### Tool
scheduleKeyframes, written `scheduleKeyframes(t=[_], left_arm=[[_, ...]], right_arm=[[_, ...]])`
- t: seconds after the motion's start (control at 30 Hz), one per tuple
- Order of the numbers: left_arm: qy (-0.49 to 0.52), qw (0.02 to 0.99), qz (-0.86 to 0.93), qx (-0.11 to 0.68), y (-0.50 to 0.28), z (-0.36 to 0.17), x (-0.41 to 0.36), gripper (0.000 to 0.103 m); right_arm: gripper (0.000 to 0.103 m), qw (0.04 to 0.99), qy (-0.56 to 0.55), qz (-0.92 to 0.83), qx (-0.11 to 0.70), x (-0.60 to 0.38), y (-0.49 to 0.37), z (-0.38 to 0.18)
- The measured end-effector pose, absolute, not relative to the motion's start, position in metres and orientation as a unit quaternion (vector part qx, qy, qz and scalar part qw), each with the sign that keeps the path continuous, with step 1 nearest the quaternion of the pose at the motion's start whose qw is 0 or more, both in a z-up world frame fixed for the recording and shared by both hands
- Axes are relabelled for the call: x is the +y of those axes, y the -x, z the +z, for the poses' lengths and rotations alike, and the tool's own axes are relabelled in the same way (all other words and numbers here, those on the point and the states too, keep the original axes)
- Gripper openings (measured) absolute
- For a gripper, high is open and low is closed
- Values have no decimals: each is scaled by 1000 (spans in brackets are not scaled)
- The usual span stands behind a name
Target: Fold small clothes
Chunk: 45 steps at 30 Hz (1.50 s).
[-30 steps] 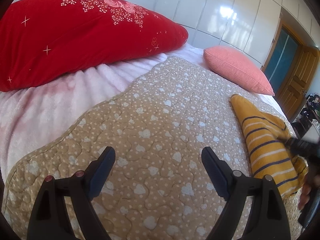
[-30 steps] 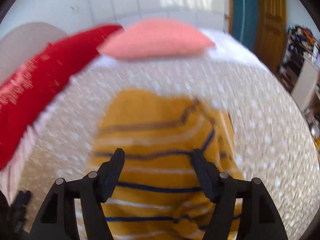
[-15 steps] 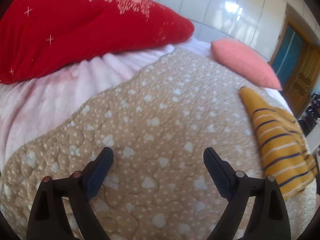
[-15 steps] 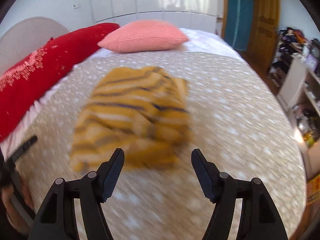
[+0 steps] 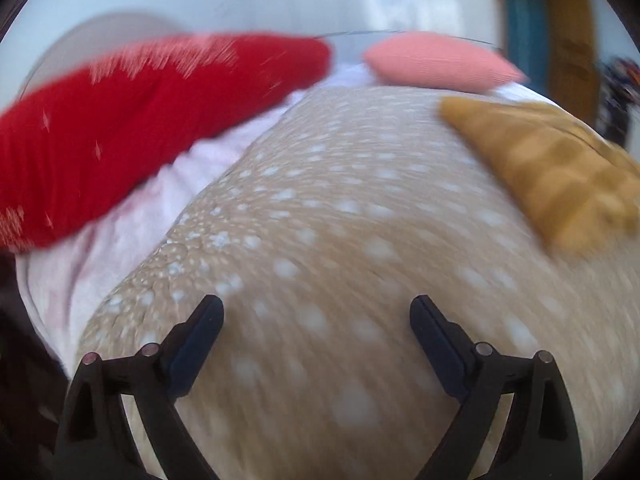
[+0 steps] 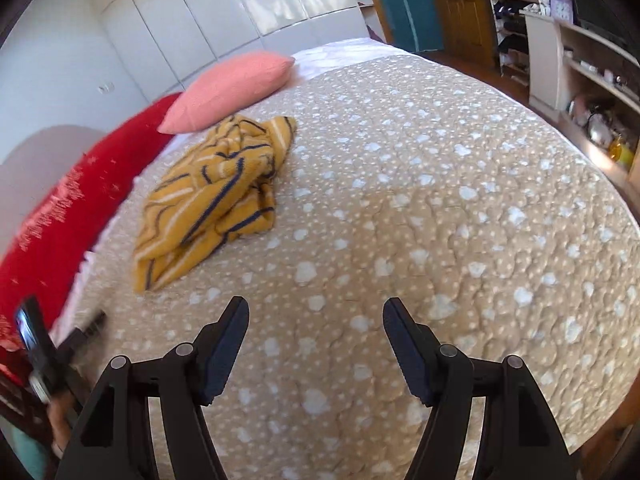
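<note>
A small yellow garment with navy and white stripes [image 6: 216, 200] lies bunched on the beige spotted quilt [image 6: 440, 200], near the pillows. It also shows blurred at the right of the left wrist view [image 5: 560, 172]. My right gripper [image 6: 316, 332] is open and empty, above the quilt, well short of the garment and to its right. My left gripper [image 5: 316, 328] is open and empty over bare quilt [image 5: 320, 200], with the garment far off to its right. The left gripper also shows at the lower left of the right wrist view [image 6: 56, 356].
A red pillow [image 5: 120, 132] and a pink cushion [image 5: 436, 64] lie at the head of the bed. A pink sheet [image 5: 120, 232] shows beside the quilt. White wardrobe doors [image 6: 240, 8], a wooden door [image 6: 460, 4] and shelves with clutter [image 6: 592, 92] stand beyond the bed.
The right gripper has pulled back and away from the garment, which now lies released and bunched on the quilt. The left wrist view has swung and pulled back; it is now motion-blurred.
</note>
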State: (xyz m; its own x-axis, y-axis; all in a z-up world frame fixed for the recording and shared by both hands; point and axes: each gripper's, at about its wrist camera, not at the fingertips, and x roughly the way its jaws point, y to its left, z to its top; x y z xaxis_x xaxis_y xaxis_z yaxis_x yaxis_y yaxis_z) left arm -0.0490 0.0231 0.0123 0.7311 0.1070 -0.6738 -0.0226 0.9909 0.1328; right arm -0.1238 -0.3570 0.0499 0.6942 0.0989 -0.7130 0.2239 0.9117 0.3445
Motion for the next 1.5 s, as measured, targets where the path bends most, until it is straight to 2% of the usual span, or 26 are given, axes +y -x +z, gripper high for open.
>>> scheduleKeyframes(t=[0.27,0.47,0.5,0.53,0.57,0.77,0.9,1.1,1.13,1.2,1.23,1.27,1.37,1.5], left_arm=[[-16,935,-53,351,104,62,-14,94],[6,940,-48,339,115,97,-10,94],[9,939,-45,340,117,100,-6,94],[14,939,-39,342,118,102,-1,94],[17,938,-35,344,119,104,5,94],[49,923,-27,380,118,98,27,94],[60,920,-39,384,121,95,22,94],[42,938,-40,343,136,115,4,94],[35,945,-30,325,140,123,1,94],[21,962,-4,273,155,140,-3,98],[18,969,9,246,163,148,-5,103],[16,975,21,219,171,155,-6,103],[14,988,33,152,191,178,-9,103],[-15,984,-26,177,184,198,-29,103]], right_arm=[[73,934,-143,16,326,-331,62,94],[71,914,-121,68,380,-300,-25,73],[65,910,-114,72,393,-296,-34,66],[28,901,-105,74,413,-295,-44,58],[7,897,-105,64,425,-299,-48,54],[6,869,-233,-9,436,-381,-37,26],[6,867,-193,-38,458,-388,-10,15],[7,895,-178,-29,409,-379,49,51],[9,902,-172,-24,394,-373,62,61],[22,913,-166,-15,373,-361,81,75],[34,918,-162,-10,362,-355,92,81],[44,923,-157,-8,351,-350,103,87],[50,934,-122,-5,334,-329,124,102],[61,940,-84,-10,330,-314,147,118]])
